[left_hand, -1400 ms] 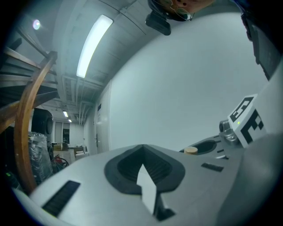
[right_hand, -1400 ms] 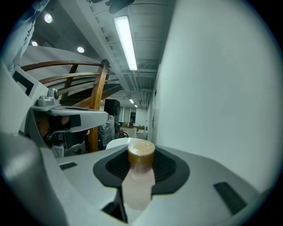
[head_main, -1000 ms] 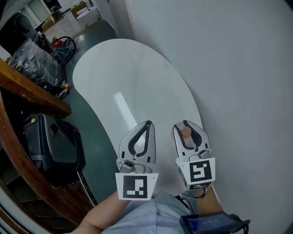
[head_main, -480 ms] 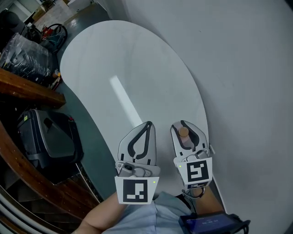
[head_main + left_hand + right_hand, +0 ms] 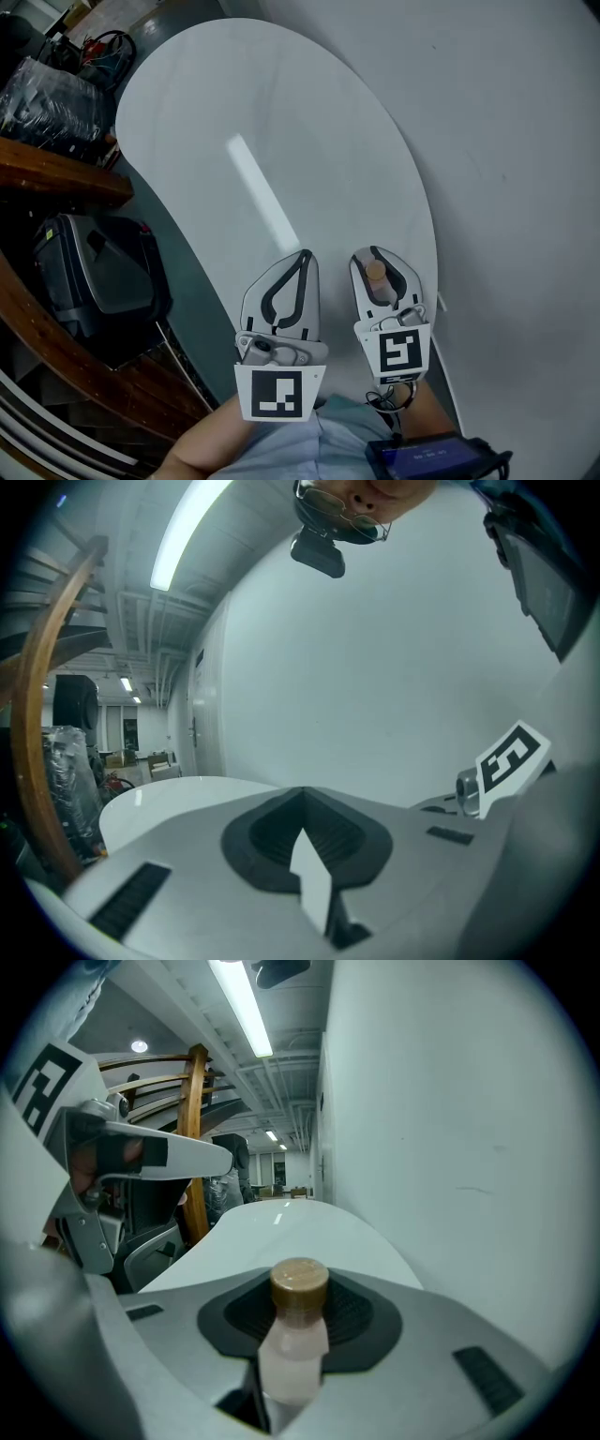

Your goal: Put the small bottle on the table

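One small bottle (image 5: 292, 1344) (brown cap), right gripper (image 5: 375, 255)

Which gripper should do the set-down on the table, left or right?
Right. The right gripper holds the small bottle between its jaws, above the near end of the white table. The left gripper is shut and empty.

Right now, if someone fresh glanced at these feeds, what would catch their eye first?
The small bottle, pale pink with a brown cap, stands upright, clamped in the right gripper. Beside it, the left gripper is shut on nothing. Both are seen against the near end of a long, rounded white table that runs along the wall.
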The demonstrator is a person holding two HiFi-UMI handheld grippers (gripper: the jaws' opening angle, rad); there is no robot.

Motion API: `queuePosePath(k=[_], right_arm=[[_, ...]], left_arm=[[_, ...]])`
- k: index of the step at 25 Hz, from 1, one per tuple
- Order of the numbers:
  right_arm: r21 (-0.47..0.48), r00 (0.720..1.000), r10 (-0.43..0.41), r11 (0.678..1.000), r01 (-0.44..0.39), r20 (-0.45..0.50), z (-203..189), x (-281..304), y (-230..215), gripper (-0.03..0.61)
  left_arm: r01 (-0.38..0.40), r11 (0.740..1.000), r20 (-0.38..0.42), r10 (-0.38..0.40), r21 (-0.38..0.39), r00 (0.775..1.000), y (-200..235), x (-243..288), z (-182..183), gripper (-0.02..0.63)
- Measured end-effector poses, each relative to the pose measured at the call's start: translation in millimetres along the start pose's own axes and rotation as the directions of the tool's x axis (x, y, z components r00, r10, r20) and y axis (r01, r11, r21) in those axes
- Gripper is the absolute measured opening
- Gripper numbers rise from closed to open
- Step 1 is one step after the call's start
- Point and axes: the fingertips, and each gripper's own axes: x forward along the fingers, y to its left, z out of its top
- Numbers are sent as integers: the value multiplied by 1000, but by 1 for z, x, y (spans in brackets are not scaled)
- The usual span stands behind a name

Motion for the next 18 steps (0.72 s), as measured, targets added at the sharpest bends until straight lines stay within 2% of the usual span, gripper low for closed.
queuePosePath(k=[2,8,11,12,14,15,16,18], right_arm=[[22,999,-4,1000,5,-36,-8,-1,1,114],[53,996,-12,998,16,-83,-20,2,2,114],[37,997,-7,999,10,-72,-22,4,4,114],[41,997,-7,999,10,-79,-24,4,4,114],[50,996,-7,999,12,-89,-28,4,6,114],[45,997,-7,999,10,-80,-27,4,6,114],[39,997,-6,999,9,-71,-26,4,6,114],[35,998,-6,999,8,-60,-25,4,6,114]], left_arm=[[12,999,-10,-11,34,1000,1,-1,-1,-2],[14,1000,-16,-13,23,1000,4,0,-4,-2],[12,1000,-17,-12,26,1000,4,0,-5,-2],[0,1000,-15,0,-3,1000,5,-1,-6,-2],[-61,986,-9,60,-154,998,8,-3,-9,-2],[-79,976,-12,79,-203,997,9,-3,-10,-2],[-74,979,-15,73,-190,997,9,-3,-10,-2],[-35,995,-21,34,-94,999,7,-3,-8,-2]])
